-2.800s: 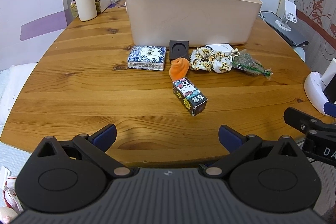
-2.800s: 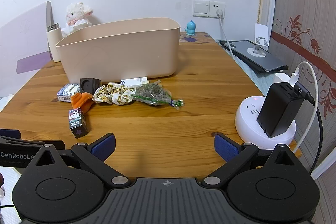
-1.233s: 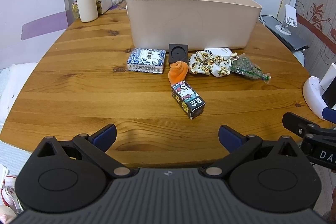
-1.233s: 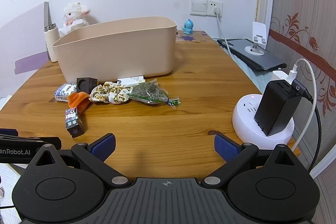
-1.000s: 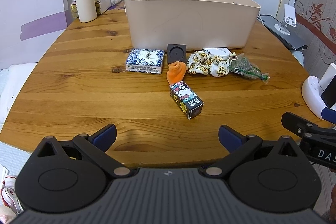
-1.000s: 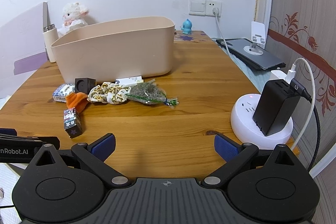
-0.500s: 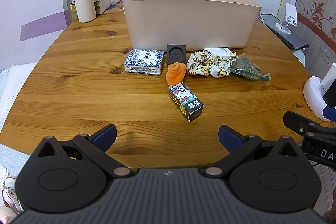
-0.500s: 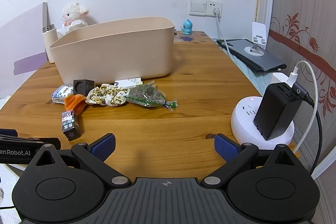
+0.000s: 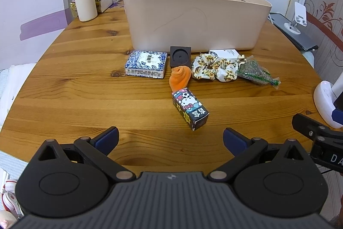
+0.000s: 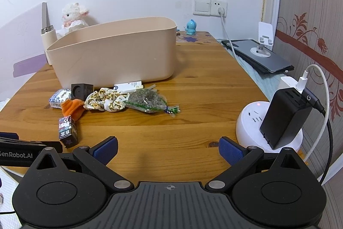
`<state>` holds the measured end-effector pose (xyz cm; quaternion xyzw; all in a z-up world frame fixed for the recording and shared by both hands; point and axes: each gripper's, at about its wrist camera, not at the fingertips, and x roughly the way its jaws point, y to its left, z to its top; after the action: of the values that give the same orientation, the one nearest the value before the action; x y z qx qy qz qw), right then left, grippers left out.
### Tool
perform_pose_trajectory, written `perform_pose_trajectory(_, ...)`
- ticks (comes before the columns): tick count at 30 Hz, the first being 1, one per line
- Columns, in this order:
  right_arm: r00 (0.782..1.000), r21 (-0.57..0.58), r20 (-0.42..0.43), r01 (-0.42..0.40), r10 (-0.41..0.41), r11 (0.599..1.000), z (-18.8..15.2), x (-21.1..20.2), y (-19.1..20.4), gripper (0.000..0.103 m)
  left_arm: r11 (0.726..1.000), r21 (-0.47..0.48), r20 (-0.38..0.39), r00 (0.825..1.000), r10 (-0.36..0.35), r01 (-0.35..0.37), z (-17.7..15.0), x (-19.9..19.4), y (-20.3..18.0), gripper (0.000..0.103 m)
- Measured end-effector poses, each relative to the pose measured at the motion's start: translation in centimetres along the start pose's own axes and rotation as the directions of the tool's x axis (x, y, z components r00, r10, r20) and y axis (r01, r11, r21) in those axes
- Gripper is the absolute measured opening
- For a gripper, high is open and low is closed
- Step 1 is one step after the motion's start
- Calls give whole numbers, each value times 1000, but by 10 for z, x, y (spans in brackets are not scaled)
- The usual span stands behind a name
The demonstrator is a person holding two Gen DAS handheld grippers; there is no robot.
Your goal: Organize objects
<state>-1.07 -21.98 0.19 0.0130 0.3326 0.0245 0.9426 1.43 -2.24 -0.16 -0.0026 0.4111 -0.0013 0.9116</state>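
Room: wooden counter [image 9: 70,100] against a white wall, its rounded near edge running just under both my grippers.
Open room: bare wood fills the lower centre of both views, between my fingers and the row of small things; the left half of the counter in the left view is bare too.
Bin: beige bin [image 9: 193,18] stands at upper centre, open top, long side facing me.
Row in front of bin: blue patterned box [image 9: 146,64], black square block [image 9: 180,56], orange cloth [image 9: 179,76], floral scrunchie [image 9: 214,69], white card [image 9: 226,53], green packet [image 9: 256,74].
Cartoon carton: cartoon carton [image 9: 189,107] lies flat, long axis slanting from upper left to lower right, dark end cap toward me, far end touching the orange cloth.
Carton to my left gripper: left gripper [image 9: 170,138] sits just below it, carton slightly right of centre, not touching.
Left gripper state: fingers spread wide, nothing between.
Right gripper state: right gripper [image 10: 168,149] also spread wide, holding nothing; the carton [image 10: 67,131] is at its lower left.
Right edge: white socket dock [image 10: 268,128] with black charger [image 10: 285,115] close to my right finger.
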Motion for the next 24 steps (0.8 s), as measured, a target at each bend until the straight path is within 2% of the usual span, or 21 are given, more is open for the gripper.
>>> perform_pose_trajectory(24, 1000, -24, -3, 12, -12, 1000, 6, 17, -10, 99, 1000, -12, -45, 999, 5, -5, 9, 21, -8, 103)
